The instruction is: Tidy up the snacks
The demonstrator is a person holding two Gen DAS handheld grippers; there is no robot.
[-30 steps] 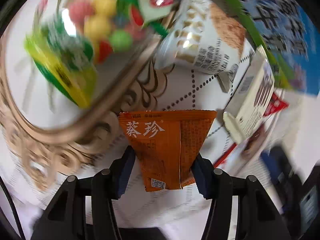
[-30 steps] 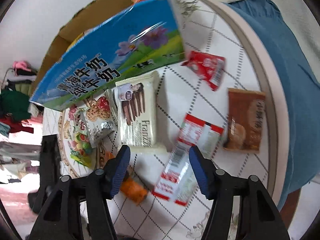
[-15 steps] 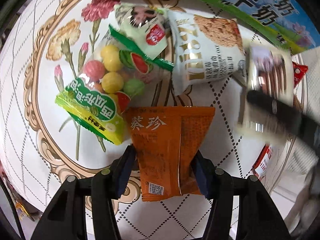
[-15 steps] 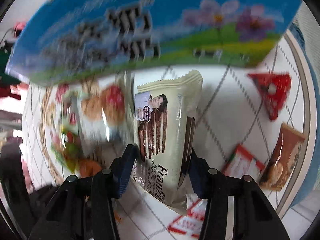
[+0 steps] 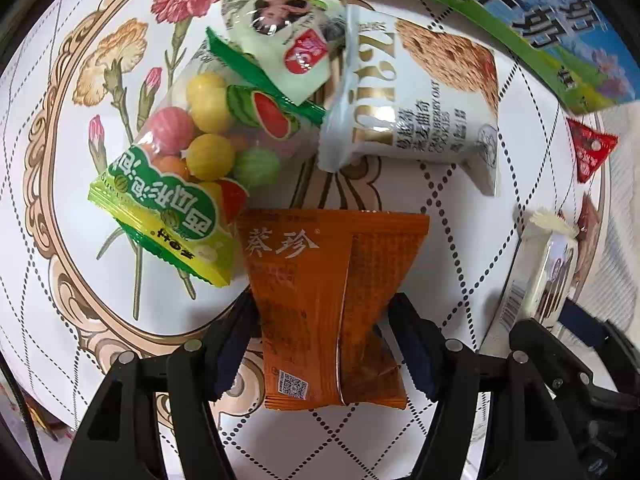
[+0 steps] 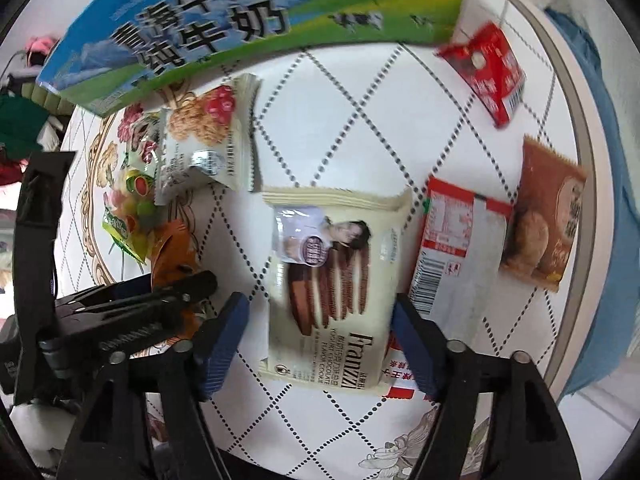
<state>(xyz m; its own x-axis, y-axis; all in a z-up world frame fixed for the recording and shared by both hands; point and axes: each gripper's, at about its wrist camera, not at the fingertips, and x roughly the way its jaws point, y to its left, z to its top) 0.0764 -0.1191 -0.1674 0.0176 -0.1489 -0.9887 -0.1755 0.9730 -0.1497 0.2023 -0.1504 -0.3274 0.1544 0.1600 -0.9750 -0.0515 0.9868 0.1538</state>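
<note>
Left gripper (image 5: 322, 344): I see its jaws opening, flat orange foil snack packet (image 5: 332, 304) between them.
Right gripper (image 6: 318, 340): jaws opening around cream plastic chocolate-cookie pack (image 6: 334, 296).
Open room: bare white quilted tablecloth (image 6: 352, 120) above the cream pack.
Edges: blue-green milk carton (image 6: 248, 20) borders the top.

Eight snack packets (image 6: 328, 280) lie on one round table (image 6: 360, 92), beside one milk carton (image 6: 240, 12).
</note>
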